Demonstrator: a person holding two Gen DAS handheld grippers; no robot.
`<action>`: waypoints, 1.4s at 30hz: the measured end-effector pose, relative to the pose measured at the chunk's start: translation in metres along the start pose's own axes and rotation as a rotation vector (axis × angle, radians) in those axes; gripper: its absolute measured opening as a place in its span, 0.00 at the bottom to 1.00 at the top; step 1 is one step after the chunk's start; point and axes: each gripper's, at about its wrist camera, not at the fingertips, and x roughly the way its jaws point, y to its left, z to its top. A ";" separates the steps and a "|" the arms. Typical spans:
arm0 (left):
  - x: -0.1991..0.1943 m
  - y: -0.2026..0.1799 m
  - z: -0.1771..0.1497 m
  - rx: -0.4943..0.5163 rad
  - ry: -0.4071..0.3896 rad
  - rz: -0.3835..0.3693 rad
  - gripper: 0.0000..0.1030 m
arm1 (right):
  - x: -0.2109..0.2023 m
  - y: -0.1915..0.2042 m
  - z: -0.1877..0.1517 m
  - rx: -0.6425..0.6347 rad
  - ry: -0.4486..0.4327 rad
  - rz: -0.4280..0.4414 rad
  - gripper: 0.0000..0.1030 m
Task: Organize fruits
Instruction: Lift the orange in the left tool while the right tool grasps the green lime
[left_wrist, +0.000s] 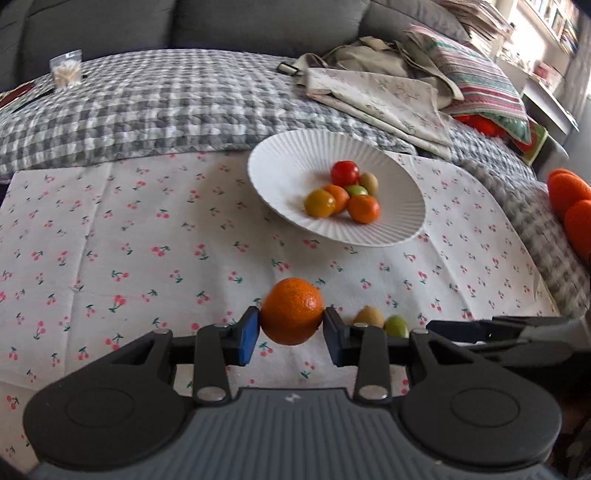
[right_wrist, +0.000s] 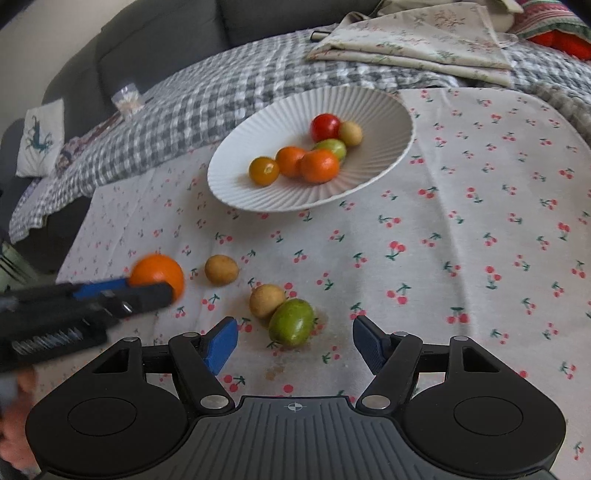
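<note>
While the left gripper (left_wrist: 291, 328) pinches an orange (left_wrist: 292, 311) between its blue pads, clear of the cherry-print cloth (left_wrist: 110, 229), the white ribbed plate (left_wrist: 280, 166) lies straight ahead of it and a little to its right, with bare cloth between. The plate already holds six small fruits bunched together in its hollow, so the judgement is that the orange goes there next, carried forward along the line of the fingers.

The right gripper (right_wrist: 291, 345) hangs wide open and empty on the near side of the plate. A green oval fruit (right_wrist: 291, 322) sits just ahead of its gap, roughly centred, its long axis tilted up toward the right, touching a tan round fruit (right_wrist: 266, 301) on its far left side. Another tan fruit (right_wrist: 221, 270) lies apart, nearer the orange. The right gripper is plainly the nearer one to the green fruit; closing on it risks nudging its tan neighbour.
</note>
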 end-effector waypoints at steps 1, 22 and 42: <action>0.001 0.001 0.000 -0.005 0.006 0.002 0.35 | 0.003 0.002 -0.001 -0.013 0.003 -0.008 0.67; 0.002 -0.001 0.000 0.004 -0.001 0.002 0.35 | -0.007 0.012 -0.001 -0.086 -0.020 -0.077 0.27; -0.009 0.003 0.012 -0.023 -0.084 0.012 0.35 | -0.061 -0.005 0.017 -0.020 -0.194 -0.051 0.27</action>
